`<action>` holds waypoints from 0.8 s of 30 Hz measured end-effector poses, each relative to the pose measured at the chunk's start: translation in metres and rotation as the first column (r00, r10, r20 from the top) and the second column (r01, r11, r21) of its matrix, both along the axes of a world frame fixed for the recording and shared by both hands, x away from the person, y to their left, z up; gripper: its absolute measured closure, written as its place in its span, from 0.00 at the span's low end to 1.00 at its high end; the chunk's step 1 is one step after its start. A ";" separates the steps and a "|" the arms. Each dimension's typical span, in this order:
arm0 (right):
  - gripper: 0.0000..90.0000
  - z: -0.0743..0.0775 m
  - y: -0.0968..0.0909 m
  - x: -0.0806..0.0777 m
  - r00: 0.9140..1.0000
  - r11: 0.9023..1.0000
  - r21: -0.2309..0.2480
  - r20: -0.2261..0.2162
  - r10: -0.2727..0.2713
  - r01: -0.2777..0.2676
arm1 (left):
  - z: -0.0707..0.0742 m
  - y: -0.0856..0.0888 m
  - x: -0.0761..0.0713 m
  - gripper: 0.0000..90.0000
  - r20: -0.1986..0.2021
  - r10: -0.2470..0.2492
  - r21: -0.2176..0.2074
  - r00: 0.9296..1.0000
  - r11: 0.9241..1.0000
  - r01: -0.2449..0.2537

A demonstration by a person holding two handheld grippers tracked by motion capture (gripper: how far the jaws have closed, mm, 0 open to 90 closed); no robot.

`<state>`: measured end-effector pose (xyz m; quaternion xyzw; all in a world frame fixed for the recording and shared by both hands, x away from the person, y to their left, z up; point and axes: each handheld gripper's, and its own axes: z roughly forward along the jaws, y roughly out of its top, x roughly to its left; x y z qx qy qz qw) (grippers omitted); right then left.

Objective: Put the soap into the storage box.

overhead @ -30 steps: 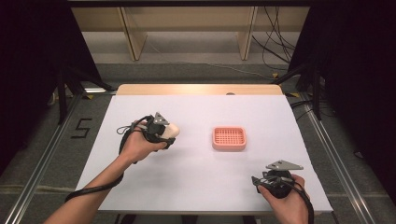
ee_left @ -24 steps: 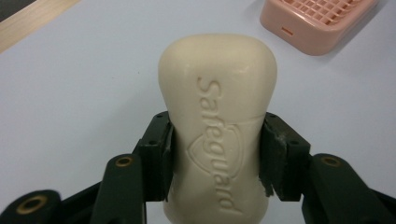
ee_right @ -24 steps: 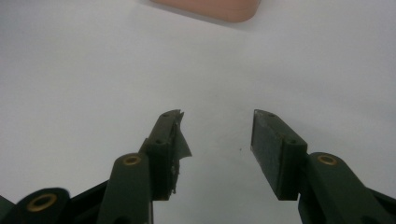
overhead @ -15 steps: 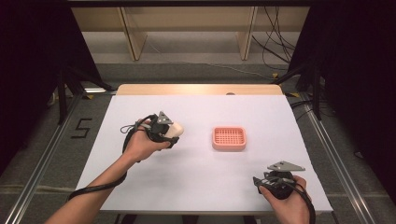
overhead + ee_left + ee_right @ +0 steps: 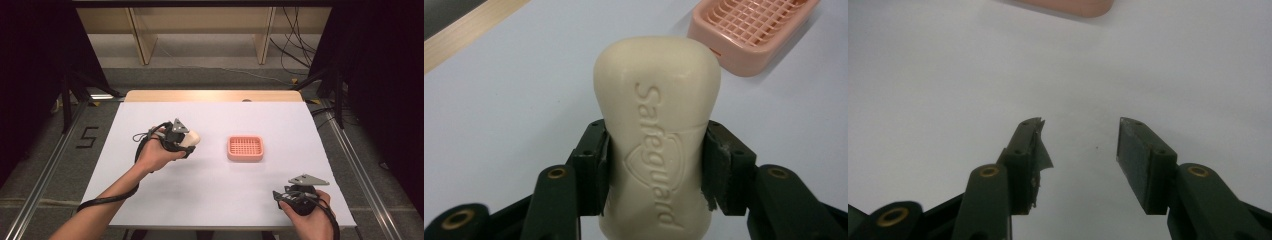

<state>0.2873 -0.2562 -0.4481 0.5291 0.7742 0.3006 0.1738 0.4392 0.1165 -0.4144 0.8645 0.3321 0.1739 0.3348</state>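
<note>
Gripping: the left gripper point(image 5: 189, 141) pinches a cream soap point(image 5: 656, 125) between its two black jaws, which press on the bar's lower sides.
Soap: it stands on end in the jaws in the left gripper view, wider at the top, with "Safeguard" and a shield mark pressed into its face; in the high view it shows at the gripper's tip, held above the table point(image 5: 215, 195) left of centre.
Dish: a pink soap dish point(image 5: 245, 148) with a grid floor sits flat on the white table, near the middle, to the right of the soap and apart from it; the left gripper view shows it beyond the bar at upper right.
Left hand: wrapped round the left gripper's body point(image 5: 155, 152), forearm coming in from the bottom left.
Right gripper: at the table's near right corner point(image 5: 295, 192), jaws spread apart with nothing between them; the left pad's lining is torn and curls loose at its edge.
Right hand: holds that gripper low near the table's front edge point(image 5: 312, 220).
Table: white top with a wood strip along the far edge.
</note>
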 end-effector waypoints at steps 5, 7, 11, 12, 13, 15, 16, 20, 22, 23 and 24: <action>0.59 0.000 0.000 -0.001 1.000 1.000 0.014 0.001 -0.014 0.014 | 0.001 -0.004 0.000 0.55 0.011 -0.011 0.006 1.000 1.000 0.011; 0.59 0.000 0.001 -0.003 0.999 0.999 0.025 -0.009 -0.030 0.031 | 0.002 -0.005 0.001 0.55 0.006 -0.015 -0.002 1.000 1.000 0.015; 0.59 -0.001 0.000 -0.002 1.000 0.999 0.032 0.000 -0.025 0.025 | 0.003 -0.007 0.001 0.55 0.014 -0.019 0.001 1.000 1.000 0.019; 0.59 -0.001 0.000 -0.002 1.000 0.999 0.025 0.006 -0.021 0.021 | 0.002 -0.008 0.001 0.55 0.014 -0.020 -0.003 1.000 1.000 0.020; 0.59 -0.001 -0.001 -0.002 1.000 1.000 0.022 0.011 -0.019 0.019 | 0.003 -0.009 0.001 0.55 0.022 -0.024 0.007 0.999 1.000 0.024; 0.59 -0.001 -0.001 -0.003 1.000 1.000 0.020 0.012 -0.018 0.018 | 0.003 -0.011 0.001 0.55 0.019 -0.023 -0.001 1.000 1.000 0.023; 0.59 -0.001 -0.001 -0.003 1.000 1.000 0.020 0.012 -0.018 0.018 | 0.003 -0.011 0.001 0.55 0.019 -0.023 -0.001 1.000 1.000 0.023; 0.59 0.000 -0.002 -0.004 1.000 1.000 0.003 0.013 -0.021 0.021 | 0.005 -0.012 0.003 0.55 0.041 -0.039 0.009 0.998 0.999 0.038; 0.59 0.000 0.001 -0.005 0.999 0.999 0.032 -0.011 -0.042 0.042 | 0.005 -0.014 0.003 0.55 0.038 -0.035 0.005 0.999 0.999 0.035; 0.59 0.000 -0.001 -0.004 1.000 0.999 0.019 -0.002 -0.027 0.027 | 0.005 -0.014 0.003 0.55 0.044 -0.042 0.008 0.998 0.999 0.041; 0.59 0.000 -0.001 -0.004 1.000 0.999 0.019 -0.002 -0.027 0.027 | 0.005 -0.014 0.003 0.55 0.044 -0.042 0.008 0.998 0.999 0.041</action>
